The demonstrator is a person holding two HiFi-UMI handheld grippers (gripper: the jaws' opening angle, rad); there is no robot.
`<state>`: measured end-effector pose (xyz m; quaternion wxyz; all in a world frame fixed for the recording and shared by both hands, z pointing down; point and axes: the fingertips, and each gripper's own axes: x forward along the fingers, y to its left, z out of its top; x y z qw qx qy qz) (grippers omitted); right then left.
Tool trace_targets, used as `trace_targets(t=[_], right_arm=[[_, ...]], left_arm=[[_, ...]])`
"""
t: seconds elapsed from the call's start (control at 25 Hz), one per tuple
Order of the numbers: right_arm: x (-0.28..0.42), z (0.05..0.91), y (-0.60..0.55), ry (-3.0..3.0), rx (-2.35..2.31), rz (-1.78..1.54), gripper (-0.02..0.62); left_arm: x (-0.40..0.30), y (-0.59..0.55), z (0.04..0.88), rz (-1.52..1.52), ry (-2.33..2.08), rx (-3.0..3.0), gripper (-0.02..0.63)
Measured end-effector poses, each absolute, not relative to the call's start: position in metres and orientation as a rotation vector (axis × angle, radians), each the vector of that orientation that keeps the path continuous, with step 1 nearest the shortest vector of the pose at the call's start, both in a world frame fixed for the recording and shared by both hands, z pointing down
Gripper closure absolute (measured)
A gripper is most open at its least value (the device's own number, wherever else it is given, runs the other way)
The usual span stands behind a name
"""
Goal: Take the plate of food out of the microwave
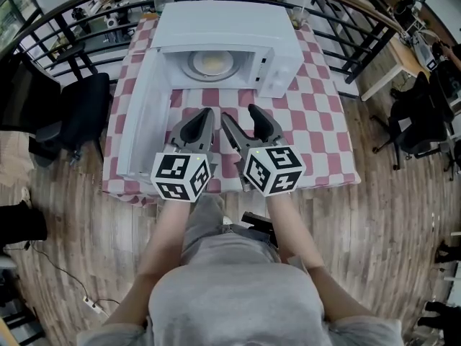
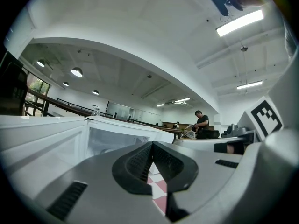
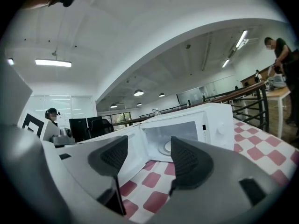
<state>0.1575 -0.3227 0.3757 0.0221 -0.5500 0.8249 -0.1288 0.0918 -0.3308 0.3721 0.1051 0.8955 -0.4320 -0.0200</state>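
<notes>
grey-sleeved forearms (seen from above) held two grippers side by side over the red-and-white checked tablecloth [image 1: 317,121], just in front of a white microwave [image 1: 216,24]. its door [image 1: 140,114] hung wide open to the left. the plate of food [image 1: 211,63] sat on the turntable inside, well apart from both grippers and untouched.

the step in hand looked like the reach inside. to do it well, the open gripper should probably go in low and level, straight through the opening and clear of the door, and take the plate by its near rim. the plate should then be kept flat as it is drawn out, so the food does not slide.

the right gripper [image 1: 239,114] had its jaws spread wide and held nothing; only checked cloth and the microwave's mouth showed between them. the left gripper [image 1: 207,114] had its jaws pressed together, also holding nothing.
</notes>
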Motion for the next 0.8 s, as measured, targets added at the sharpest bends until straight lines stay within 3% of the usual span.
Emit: trace_targets(t=[0.8], right_arm=[[0.172, 0.453, -0.429, 2.183, -1.674, -1.093, 0.291]], left_arm=[[0.087, -0.408, 0.387, 0.008, -1.282, 2.617, 0.603]])
